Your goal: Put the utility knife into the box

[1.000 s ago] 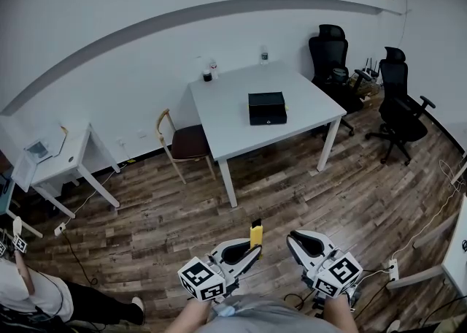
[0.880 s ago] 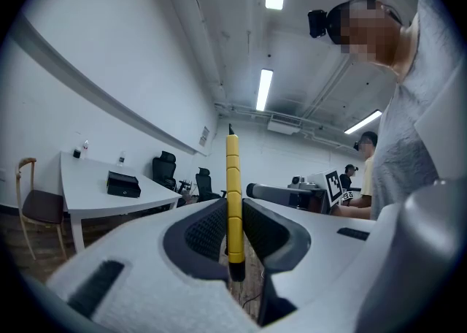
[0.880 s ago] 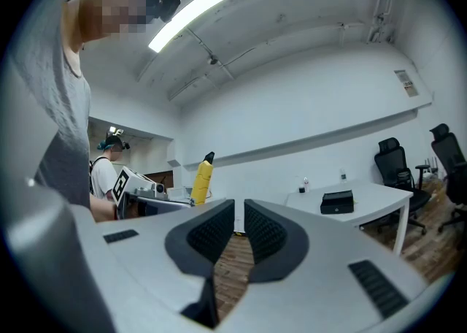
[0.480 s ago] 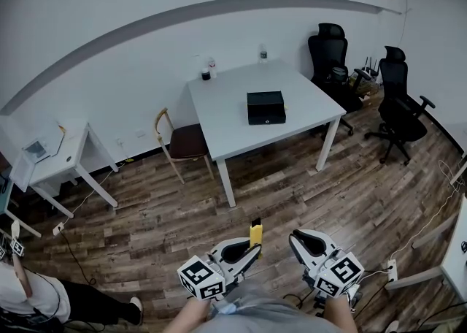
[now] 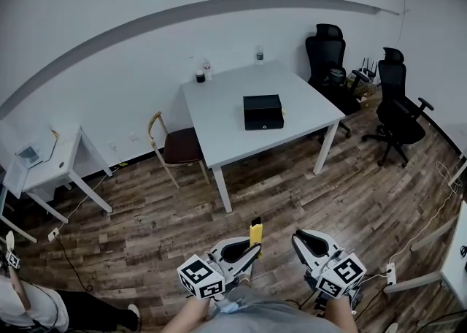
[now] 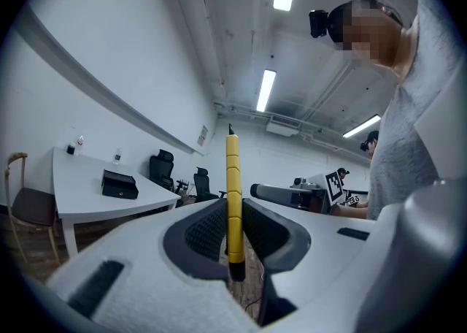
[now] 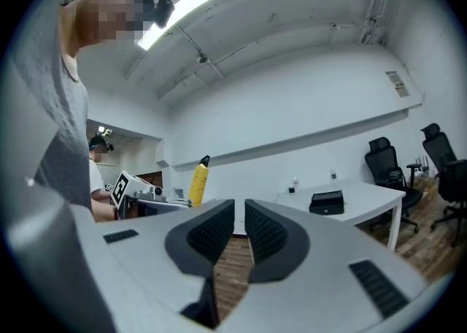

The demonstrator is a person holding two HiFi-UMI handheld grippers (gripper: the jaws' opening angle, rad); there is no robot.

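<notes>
A yellow utility knife (image 5: 256, 234) stands upright between the jaws of my left gripper (image 5: 250, 247), which is shut on it low in the head view, over the wooden floor. In the left gripper view the knife (image 6: 233, 200) rises from the gripper (image 6: 233, 211), black tip up. A black box (image 5: 263, 111) lies closed on the white table (image 5: 219, 120) far ahead, and shows small as a box (image 6: 120, 184) at left. My right gripper (image 5: 306, 240) hangs beside the left one, jaws together, nothing between them. From the right gripper (image 7: 239, 215) I see the knife (image 7: 198, 180) and the box (image 7: 327, 201).
A wooden chair (image 5: 171, 142) stands at the table's left side. Two black office chairs (image 5: 328, 61) (image 5: 400, 98) are to its right. A small white desk (image 5: 44, 163) is at far left. Bottles (image 5: 201, 74) sit on the table's far edge. A power strip (image 5: 388, 273) lies on the floor.
The table, box and chairs have drifted slightly left and up in the head view. Both grippers keep their places, and the knife stays gripped.
</notes>
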